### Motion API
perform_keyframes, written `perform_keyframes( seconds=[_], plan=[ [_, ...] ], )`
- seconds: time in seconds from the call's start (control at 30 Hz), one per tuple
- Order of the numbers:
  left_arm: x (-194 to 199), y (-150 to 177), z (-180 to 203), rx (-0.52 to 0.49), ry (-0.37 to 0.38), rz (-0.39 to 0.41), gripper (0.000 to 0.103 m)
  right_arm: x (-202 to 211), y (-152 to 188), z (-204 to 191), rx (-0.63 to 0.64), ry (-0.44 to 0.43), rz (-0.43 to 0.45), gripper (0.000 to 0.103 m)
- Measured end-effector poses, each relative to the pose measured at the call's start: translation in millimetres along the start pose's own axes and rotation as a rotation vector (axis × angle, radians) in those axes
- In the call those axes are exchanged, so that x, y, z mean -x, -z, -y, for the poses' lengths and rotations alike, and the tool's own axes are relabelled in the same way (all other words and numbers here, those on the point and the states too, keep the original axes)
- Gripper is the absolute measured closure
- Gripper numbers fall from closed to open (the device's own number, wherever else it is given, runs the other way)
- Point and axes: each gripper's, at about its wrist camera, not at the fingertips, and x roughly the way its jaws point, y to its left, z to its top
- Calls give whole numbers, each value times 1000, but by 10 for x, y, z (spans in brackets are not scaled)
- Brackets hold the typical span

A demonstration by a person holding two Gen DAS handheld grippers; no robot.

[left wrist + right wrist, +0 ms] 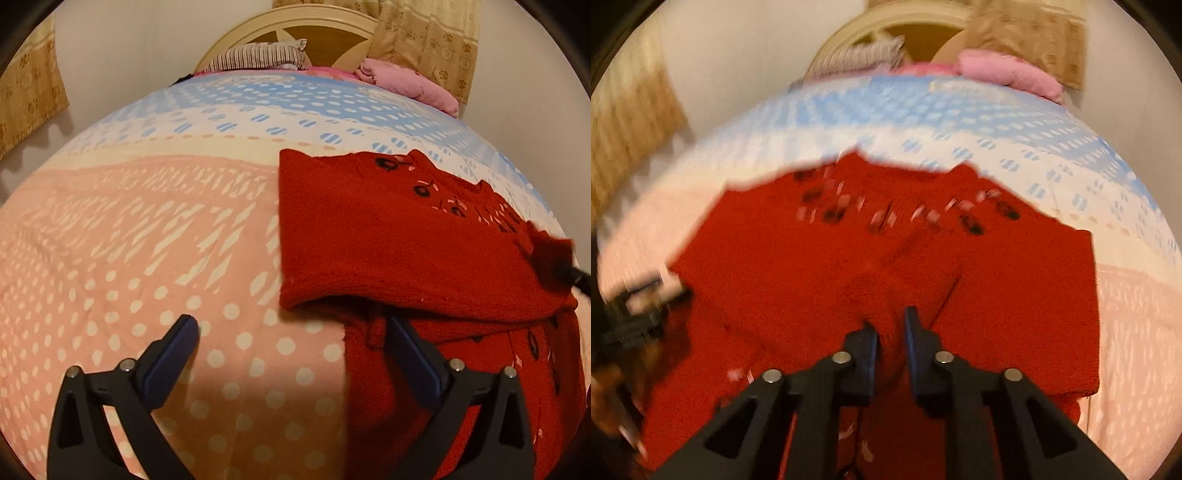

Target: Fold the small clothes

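Observation:
A small red fleece garment [399, 236] with black and pink prints lies on the bed, partly folded over itself. My left gripper [291, 325] is open at its near left corner: the right finger [413, 350] lies on the red cloth, the left finger [173, 347] over bare bedspread. My right gripper [891, 325] is shut on a raised fold of the red garment [849, 258] near its middle front. The right gripper's tip shows at the garment's right edge in the left wrist view [569, 273]. The right wrist view is motion-blurred.
The bedspread [147, 240] is pink with white dots, blue and white further back. A striped pillow [258, 55] and a pink pillow [406, 81] lie by the cream headboard [295, 22]. Patterned curtains [424, 40] hang behind. The left gripper shows blurred in the right wrist view [635, 314].

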Motion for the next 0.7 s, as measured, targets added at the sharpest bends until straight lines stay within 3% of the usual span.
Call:
perform_keyframes(
  seconds=[0.23, 0.53, 0.57, 0.67, 0.7],
  plan=[
    [3, 9, -18, 11, -1, -5, 0, 391, -24, 302, -70, 1, 123, 97],
    [30, 21, -49, 24, 3, 1, 0, 226, 349, 740, -159, 4, 66, 96],
    [59, 31, -64, 28, 7, 10, 0, 234, 376, 774, -165, 16, 72, 92],
    [148, 57, -154, 56, -7, 21, 0, 314, 433, 942, -224, 53, 96, 67],
    [212, 68, -196, 72, -8, 42, 0, 357, 439, 1003, -246, 69, 109, 67]
  ],
)
